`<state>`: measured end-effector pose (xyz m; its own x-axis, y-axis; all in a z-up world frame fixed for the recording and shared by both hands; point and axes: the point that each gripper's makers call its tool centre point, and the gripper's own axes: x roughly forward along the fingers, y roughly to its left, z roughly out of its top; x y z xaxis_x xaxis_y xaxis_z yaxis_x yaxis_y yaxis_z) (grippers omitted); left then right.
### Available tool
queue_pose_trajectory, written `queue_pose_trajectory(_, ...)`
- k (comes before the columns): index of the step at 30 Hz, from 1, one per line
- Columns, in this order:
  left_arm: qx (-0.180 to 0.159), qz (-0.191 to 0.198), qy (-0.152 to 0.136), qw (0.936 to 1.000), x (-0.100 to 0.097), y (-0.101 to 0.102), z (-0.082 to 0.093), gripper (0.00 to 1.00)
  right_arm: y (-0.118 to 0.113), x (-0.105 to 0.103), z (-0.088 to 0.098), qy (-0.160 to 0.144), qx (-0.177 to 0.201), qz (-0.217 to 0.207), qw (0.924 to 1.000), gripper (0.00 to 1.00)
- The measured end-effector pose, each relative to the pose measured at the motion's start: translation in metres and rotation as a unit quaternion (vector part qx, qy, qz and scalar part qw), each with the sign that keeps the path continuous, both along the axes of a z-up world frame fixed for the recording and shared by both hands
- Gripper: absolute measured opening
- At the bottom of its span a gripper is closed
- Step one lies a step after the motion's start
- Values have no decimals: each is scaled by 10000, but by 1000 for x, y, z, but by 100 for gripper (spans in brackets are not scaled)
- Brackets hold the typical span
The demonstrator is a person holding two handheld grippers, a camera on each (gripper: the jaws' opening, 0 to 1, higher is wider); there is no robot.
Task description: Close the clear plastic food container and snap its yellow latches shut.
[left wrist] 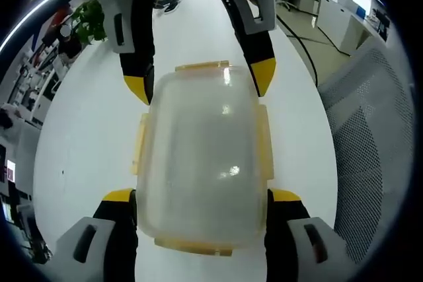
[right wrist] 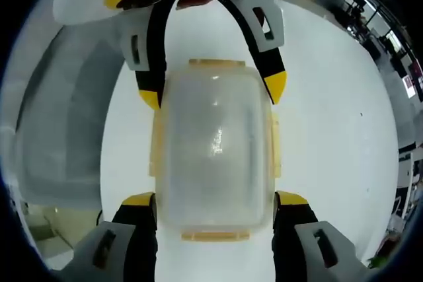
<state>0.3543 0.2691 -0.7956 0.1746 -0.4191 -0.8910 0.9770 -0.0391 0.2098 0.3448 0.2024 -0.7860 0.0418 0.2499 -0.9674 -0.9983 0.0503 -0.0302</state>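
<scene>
Bare white table (left wrist: pixel 86 156) lies open on my left, a grey mesh chair (left wrist: pixel 370 137) beyond its right edge. The clear plastic container (left wrist: pixel 201 156), rounded and frosted, lid on, sits between my left gripper (left wrist: pixel 201 196) and right gripper (right wrist: pixel 215 199); both spread wide, jaws against its yellow-latched (left wrist: pixel 266 143) sides, contents unclear.

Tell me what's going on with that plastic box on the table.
A person works two handheld grippers from opposite ends of a clear plastic food container with yellow latches on a white table. The left gripper straddles one end, the right gripper the other, jaws spread alongside its sides. The lid looks seated; whether the latches are snapped shut can't be told.
</scene>
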Motion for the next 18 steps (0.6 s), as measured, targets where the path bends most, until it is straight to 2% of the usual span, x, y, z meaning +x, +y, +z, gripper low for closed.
queue_pose_trajectory(18, -12, 108, 4, 9999, -7, 16, 0, 79, 16, -6, 0, 1, -6, 86, 10000, 71)
